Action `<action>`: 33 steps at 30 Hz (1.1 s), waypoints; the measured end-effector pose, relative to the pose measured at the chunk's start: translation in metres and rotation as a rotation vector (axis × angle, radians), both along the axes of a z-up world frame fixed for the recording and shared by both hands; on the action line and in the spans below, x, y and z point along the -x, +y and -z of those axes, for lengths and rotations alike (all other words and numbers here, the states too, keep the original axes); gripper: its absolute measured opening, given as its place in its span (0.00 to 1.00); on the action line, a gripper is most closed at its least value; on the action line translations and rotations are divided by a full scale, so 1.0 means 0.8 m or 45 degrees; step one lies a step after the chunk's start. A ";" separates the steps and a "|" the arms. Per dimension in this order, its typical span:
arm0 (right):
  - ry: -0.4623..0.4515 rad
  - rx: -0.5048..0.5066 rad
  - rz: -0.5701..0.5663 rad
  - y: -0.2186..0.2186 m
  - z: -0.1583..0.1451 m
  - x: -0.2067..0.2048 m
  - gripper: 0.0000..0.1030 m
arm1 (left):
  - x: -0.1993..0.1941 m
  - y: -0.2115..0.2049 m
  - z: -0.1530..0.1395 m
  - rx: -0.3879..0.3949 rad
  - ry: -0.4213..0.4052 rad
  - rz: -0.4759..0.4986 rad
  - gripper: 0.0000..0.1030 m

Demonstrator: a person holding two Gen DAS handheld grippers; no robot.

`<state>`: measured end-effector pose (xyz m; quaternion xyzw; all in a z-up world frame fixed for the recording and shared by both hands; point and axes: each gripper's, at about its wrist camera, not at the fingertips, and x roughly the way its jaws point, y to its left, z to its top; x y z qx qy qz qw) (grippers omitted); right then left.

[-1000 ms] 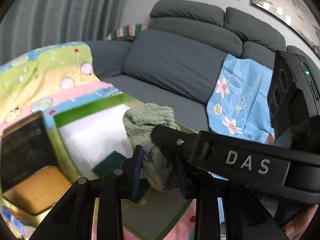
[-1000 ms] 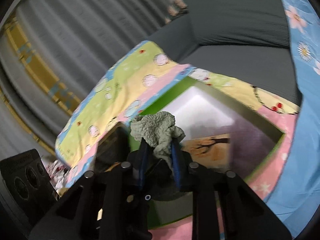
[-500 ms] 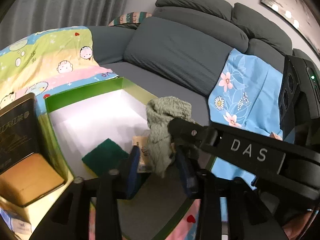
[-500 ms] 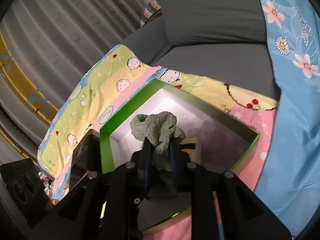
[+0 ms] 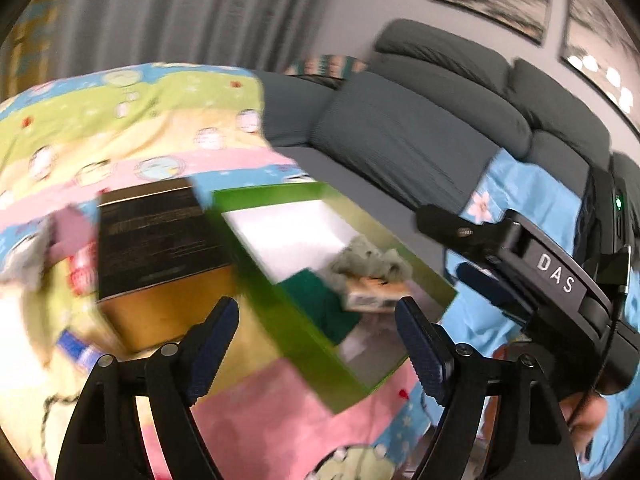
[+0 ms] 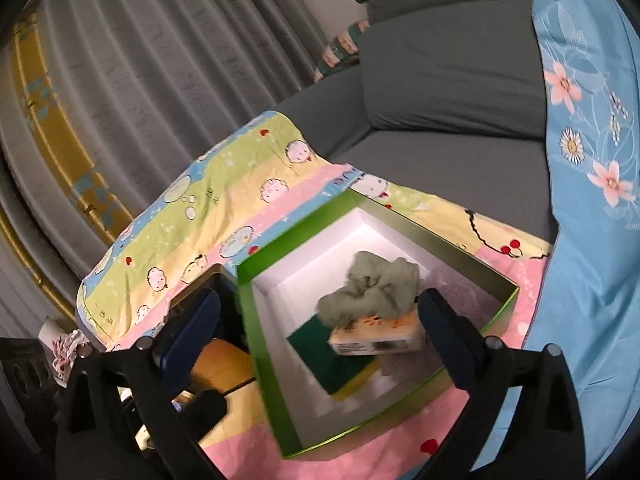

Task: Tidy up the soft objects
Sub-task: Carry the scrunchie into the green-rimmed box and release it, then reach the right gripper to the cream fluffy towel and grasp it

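A crumpled grey-green cloth lies inside the green box with white lining, on top of a small orange-and-white carton beside a dark green sponge. The cloth also shows in the left wrist view, inside the same box. My right gripper is open and empty above the box. My left gripper is open and empty, above the box's near wall. The left wrist view is motion-blurred.
A black-and-gold box stands left of the green box on a pastel cartoon blanket. A grey sofa with a blue floral cloth lies behind. Grey curtains hang at the left.
Both grippers were shut on the grey-green cloth; both have opened and pulled back. The cloth now rests in the green box on the carton.
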<state>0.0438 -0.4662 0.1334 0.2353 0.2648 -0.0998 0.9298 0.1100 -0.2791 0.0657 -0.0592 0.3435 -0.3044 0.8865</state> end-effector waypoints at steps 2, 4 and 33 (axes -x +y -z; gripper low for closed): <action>-0.005 0.011 -0.026 0.010 -0.005 0.001 0.99 | 0.006 0.027 -0.003 -0.008 0.018 -0.063 0.78; -0.011 0.028 -0.050 0.021 -0.010 0.001 0.99 | 0.012 0.061 -0.005 -0.032 0.050 -0.169 0.78; 0.261 -0.123 -1.100 0.433 0.019 -0.107 0.99 | 0.122 0.491 0.090 0.053 0.301 -1.270 0.78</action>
